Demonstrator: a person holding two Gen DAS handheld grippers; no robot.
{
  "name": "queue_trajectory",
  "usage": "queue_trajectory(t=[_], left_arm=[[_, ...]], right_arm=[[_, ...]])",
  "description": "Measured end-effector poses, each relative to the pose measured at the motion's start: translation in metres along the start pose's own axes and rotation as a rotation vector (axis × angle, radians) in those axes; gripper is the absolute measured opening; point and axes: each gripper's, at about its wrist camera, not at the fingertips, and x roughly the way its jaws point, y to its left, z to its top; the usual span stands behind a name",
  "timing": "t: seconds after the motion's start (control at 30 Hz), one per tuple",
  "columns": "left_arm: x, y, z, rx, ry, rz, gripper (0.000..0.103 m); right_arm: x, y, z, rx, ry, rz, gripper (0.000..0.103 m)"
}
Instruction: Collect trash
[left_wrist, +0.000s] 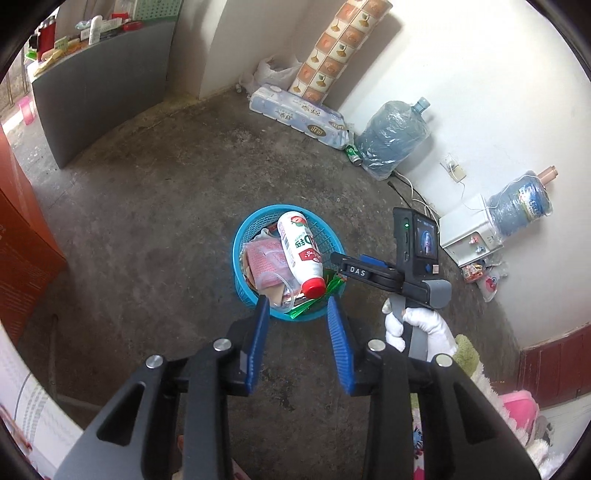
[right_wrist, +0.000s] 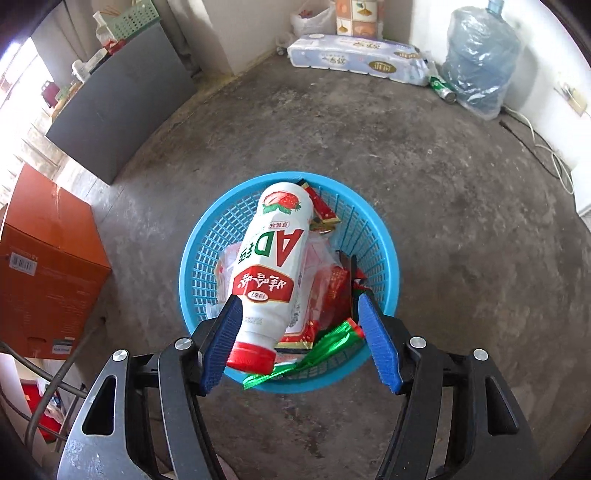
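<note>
A blue plastic basket stands on the concrete floor and shows larger in the right wrist view. It holds a white bottle with a red cap, a green wrapper, a pink packet and other wrappers. My left gripper is open and empty, just before the basket's near rim. My right gripper is open above the basket, fingers either side of the bottle's cap end; the left pad is close to or touching the bottle. The right gripper's body shows in the left wrist view.
An orange box stands left of the basket. A dark grey counter is at the back left. Toilet roll packs, a green can, two water jugs and a white dispenser line the right wall.
</note>
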Motion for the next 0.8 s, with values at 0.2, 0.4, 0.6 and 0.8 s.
queue_trajectory(t=[0.2,0.4,0.6,0.8], left_arm=[[-0.077,-0.021,-0.042,0.079,-0.127,-0.002,0.041],[-0.149,-0.031,-0.106,0.102,-0.257,0.063,0.064],[-0.218,-0.025,-0.178,-0.031,-0.442,0.272,0.097],[-0.248,-0.018,-0.249,-0.229,-0.516,0.440,0.097]], right_arm=[[-0.097,0.006,-0.039,-0.018,-0.170,0.080,0.062],[-0.211,0.043,-0.115,-0.130,-0.409,0.159,0.089],[-0.271,0.085,-0.188,-0.214,-0.546,0.185,0.095],[-0.302,0.125,-0.244,-0.400,-0.624,0.164,0.095]])
